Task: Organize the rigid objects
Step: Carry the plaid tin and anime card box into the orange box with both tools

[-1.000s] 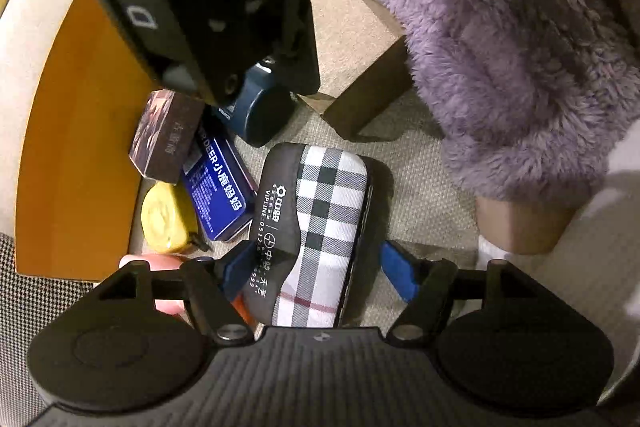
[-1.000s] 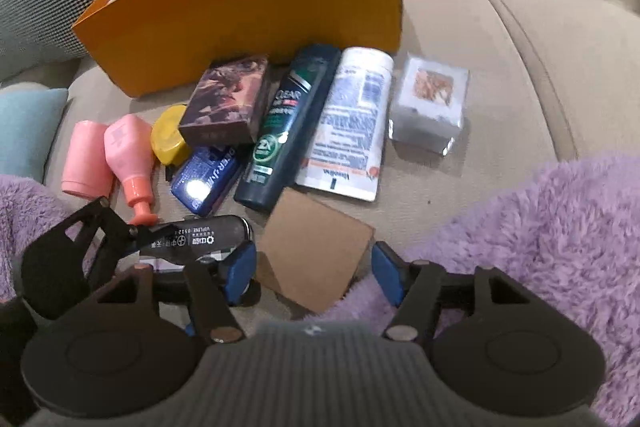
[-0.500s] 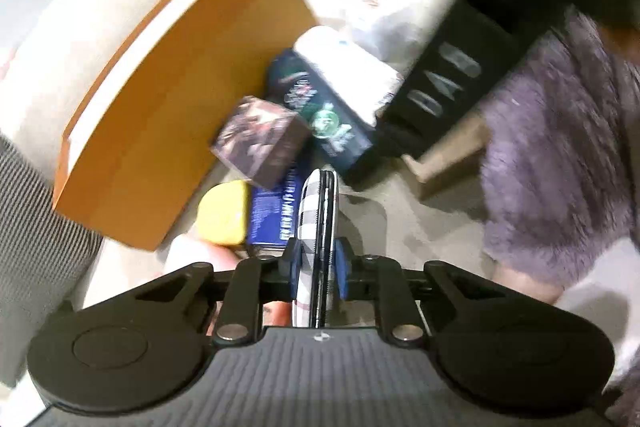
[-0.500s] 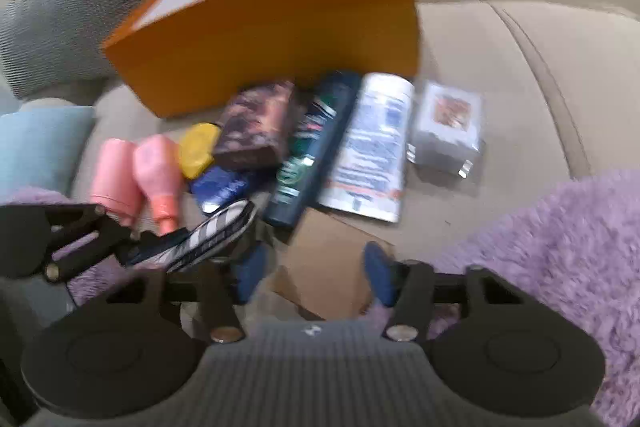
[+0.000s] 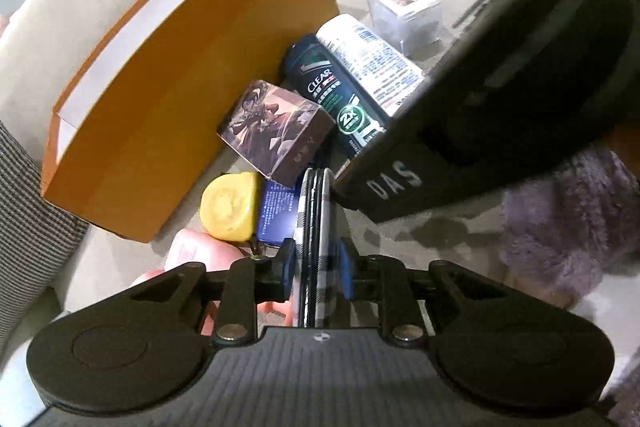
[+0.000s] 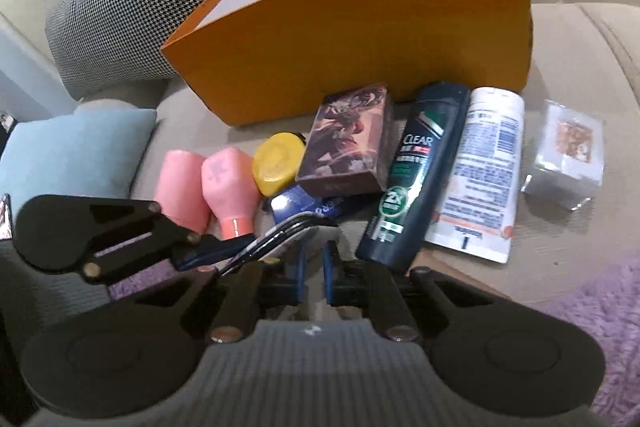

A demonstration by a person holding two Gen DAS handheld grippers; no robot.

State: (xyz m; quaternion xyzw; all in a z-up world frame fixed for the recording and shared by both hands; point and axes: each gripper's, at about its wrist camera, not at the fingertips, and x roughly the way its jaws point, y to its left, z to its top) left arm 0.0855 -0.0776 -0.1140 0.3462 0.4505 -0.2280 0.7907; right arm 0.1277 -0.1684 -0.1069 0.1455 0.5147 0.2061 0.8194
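Sprawling under everything is a beige fabric sofa (image 6: 580,39), with a black-and-white houndstooth cushion (image 6: 124,23) and a pale blue cushion (image 6: 76,155) at its left end and a fluffy purple blanket (image 6: 600,315) at the lower right. A large open orange cardboard box with a white inside (image 6: 360,39) stands against the backrest. In front of it lie, side by side, a dark blue shampoo bottle labelled CLEAR (image 6: 416,171) and a white tube with blue print (image 6: 484,175), touching along their lengths; a clear plastic cube box with a brown picture on top (image 6: 568,155) sits apart to their right. A brown printed carton (image 6: 348,143) rests partly on a blue flat box (image 6: 316,207), with a round yellow tape measure (image 6: 278,163) just beside it, then a pink bottle with its pink cap (image 6: 208,179) to the left.

The left gripper (image 5: 316,267) is clamped on a plaid-patterned black-edged glasses case (image 5: 314,211), held on edge and lifted above the blue box; its jaws are easing slightly wider. The right gripper (image 6: 314,267) has its jaws nearly together with nothing between them, just beside the case's tip.
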